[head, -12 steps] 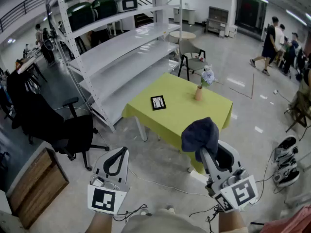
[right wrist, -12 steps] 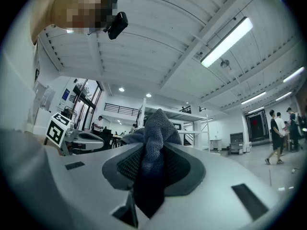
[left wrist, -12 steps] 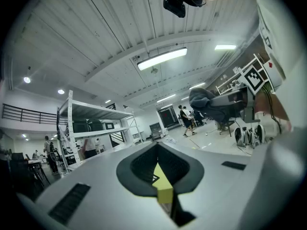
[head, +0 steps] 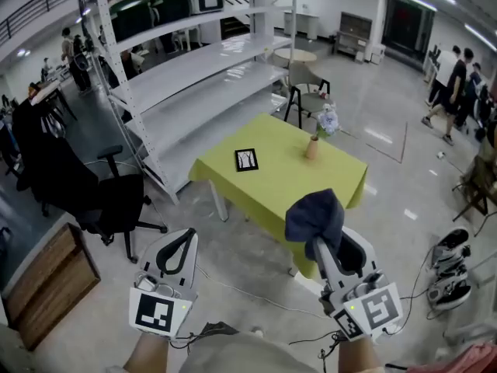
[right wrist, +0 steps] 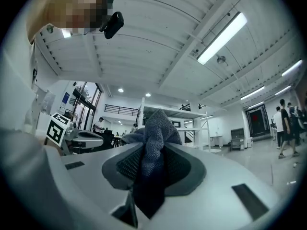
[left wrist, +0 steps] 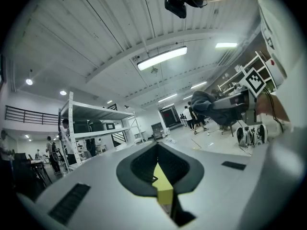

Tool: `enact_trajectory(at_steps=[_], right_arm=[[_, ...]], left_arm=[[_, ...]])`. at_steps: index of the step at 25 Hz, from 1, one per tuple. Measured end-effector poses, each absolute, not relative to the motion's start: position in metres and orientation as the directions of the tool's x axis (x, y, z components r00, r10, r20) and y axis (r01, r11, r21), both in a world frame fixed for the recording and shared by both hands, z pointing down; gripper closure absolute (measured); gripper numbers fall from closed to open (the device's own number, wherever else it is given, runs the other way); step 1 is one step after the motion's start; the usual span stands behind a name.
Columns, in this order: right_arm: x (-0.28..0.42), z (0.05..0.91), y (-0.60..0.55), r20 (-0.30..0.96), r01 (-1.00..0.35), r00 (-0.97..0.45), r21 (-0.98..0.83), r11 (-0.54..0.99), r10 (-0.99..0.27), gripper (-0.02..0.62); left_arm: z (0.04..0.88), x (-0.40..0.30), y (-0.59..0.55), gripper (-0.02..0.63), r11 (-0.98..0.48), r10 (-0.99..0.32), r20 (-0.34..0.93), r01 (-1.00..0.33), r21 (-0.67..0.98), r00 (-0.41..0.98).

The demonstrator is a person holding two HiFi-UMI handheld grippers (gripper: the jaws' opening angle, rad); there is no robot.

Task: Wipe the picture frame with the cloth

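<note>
Carrying R gripper (head: pixel 321 243) low at near right, clamping a dark blue cloth (head: pixel 314 212) between the jaws, w/ fabric bunching up above the tips. Holding L gripper (head: pixel 185 241) low at near left, jaws pressed together, gripping nothing. Glimpsing only a sliver of yellow-green thru the slit in its own view. Standing well apart from the table (head: pixel 289 183), w/ bare floor in between. Spotting the picture frame (head: pixel 246 159) lying flat on the table's left part, black-bordered, w/ a vase of flowers (head: pixel 313 146) standing to its right. Vs half a sec ago: seeing frame & table drifting slightly left in head view, grippers barely shifting, both grips unchanged. Reading that as approach still under way, prob. repositioning. Not wiping yet. Needing to close in first.
</note>
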State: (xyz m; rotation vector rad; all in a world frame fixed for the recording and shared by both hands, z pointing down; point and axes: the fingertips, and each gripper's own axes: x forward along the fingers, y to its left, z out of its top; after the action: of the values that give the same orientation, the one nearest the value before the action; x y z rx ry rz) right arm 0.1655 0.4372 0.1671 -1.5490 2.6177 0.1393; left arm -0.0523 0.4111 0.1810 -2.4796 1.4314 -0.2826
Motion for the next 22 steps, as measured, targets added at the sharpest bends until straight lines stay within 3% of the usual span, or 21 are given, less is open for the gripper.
enact_trajectory(at_steps=[12, 22], right_arm=[[0.167, 0.189, 0.415, -0.125, -0.874, -0.485, 0.021, 0.486, -0.866, 0.472], [0.144, 0.235, 0.355, -0.1, -0.877, -0.48, 0.028, 0.48, -0.871, 0.471]], left_arm=[[0.195, -0.036, 0.41, 0.598, -0.483, -0.863, 0.013, -0.816, -0.318, 0.506], [0.228, -0.051, 0.341, 0.598, -0.495, -0.847, -0.016, -0.801, -0.335, 0.531]])
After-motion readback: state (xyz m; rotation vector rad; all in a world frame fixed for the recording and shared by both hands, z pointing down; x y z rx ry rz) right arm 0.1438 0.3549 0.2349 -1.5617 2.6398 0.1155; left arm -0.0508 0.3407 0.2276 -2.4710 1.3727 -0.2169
